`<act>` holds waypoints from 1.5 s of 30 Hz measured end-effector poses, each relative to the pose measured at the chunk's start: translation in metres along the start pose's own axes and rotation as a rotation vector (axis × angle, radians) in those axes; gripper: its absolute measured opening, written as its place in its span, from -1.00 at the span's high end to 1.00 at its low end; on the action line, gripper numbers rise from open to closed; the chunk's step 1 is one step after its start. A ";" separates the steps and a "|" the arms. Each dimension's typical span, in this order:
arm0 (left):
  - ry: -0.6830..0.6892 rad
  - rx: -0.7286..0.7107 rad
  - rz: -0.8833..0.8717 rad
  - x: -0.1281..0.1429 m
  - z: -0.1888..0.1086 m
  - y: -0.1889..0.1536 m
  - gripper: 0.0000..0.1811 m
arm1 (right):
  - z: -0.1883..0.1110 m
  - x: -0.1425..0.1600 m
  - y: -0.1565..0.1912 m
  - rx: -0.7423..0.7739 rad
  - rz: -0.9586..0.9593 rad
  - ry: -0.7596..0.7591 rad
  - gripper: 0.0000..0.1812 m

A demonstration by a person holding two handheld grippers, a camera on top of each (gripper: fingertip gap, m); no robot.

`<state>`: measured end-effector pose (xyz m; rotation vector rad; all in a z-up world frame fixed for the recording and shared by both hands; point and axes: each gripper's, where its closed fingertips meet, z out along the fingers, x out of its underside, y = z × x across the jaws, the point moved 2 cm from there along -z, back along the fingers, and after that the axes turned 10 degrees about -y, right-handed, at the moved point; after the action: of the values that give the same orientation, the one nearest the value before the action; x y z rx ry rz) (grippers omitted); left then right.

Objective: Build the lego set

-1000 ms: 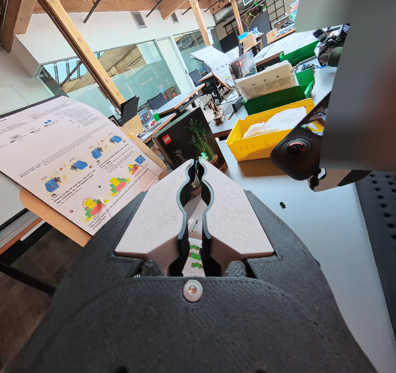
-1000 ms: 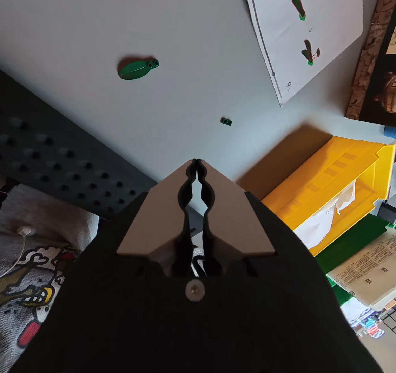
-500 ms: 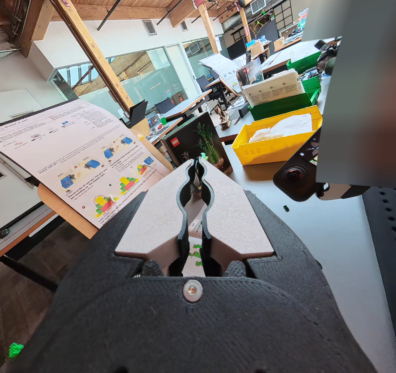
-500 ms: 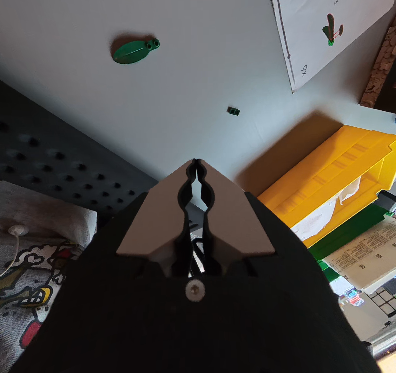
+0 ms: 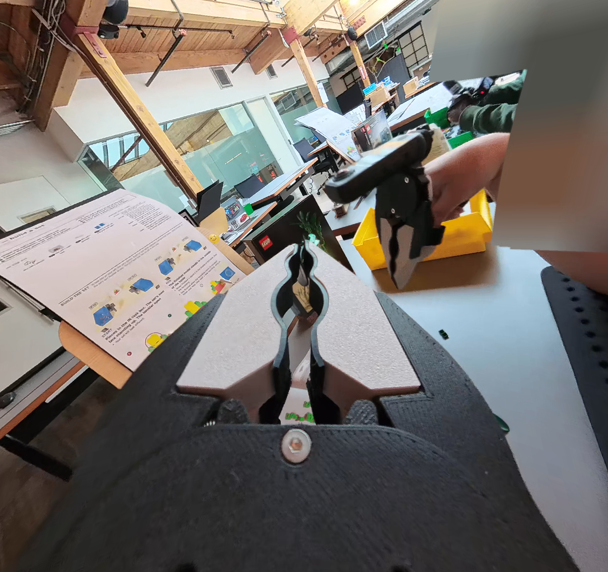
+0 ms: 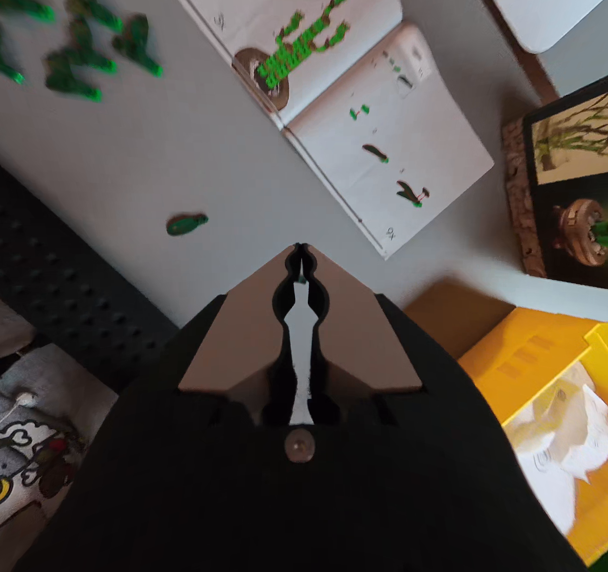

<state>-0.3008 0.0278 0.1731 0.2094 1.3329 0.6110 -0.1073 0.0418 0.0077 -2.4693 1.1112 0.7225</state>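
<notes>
My right gripper is shut and empty above the grey table. A small dark green piece lies on the table and shows through the gap behind its tips. A green leaf piece lies to the left, and several blurred green leaf assemblies lie at the far left. The open instruction booklet lies ahead. My left gripper is shut, empty and raised, pointing across the room. In the left wrist view the right gripper hangs tip-down over the table, with the small piece below it.
A yellow bin with white bags stands at the right, with the set's black box beyond it. A black perforated mat edges the table near me. An instruction board stands at the left. About 25 cm separates my left fingertips from my right. My left tips are about 35 cm from the green leaf piece, my right tips only 20 cm.
My right gripper has pulled back from the table, so the booklet and leaf assemblies came into view. In the left wrist view the right gripper now shows whole. Both stay shut.
</notes>
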 end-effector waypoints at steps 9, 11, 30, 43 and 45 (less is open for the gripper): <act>-0.046 0.076 -0.052 -0.002 0.012 -0.016 1.00 | -0.067 -0.108 0.010 -0.190 -0.047 -0.811 1.00; -0.050 0.084 -0.052 -0.003 0.011 -0.018 1.00 | -0.096 -0.125 0.025 -0.260 -0.152 -1.088 0.87; -0.187 -0.008 -0.050 -0.044 -0.030 0.003 1.00 | -0.122 -0.135 -0.015 -0.448 0.023 -1.517 0.52; -0.259 -0.061 0.027 -0.042 -0.035 0.012 1.00 | -0.120 -0.129 0.030 -0.550 -0.253 -1.441 0.61; -0.255 -0.048 0.040 -0.038 -0.033 0.010 1.00 | -0.122 -0.124 0.045 -0.597 -0.321 -1.384 0.58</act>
<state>-0.3388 0.0093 0.2024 0.2660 1.0696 0.6272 -0.1741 0.0271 0.1737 -1.6112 -0.0552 2.2937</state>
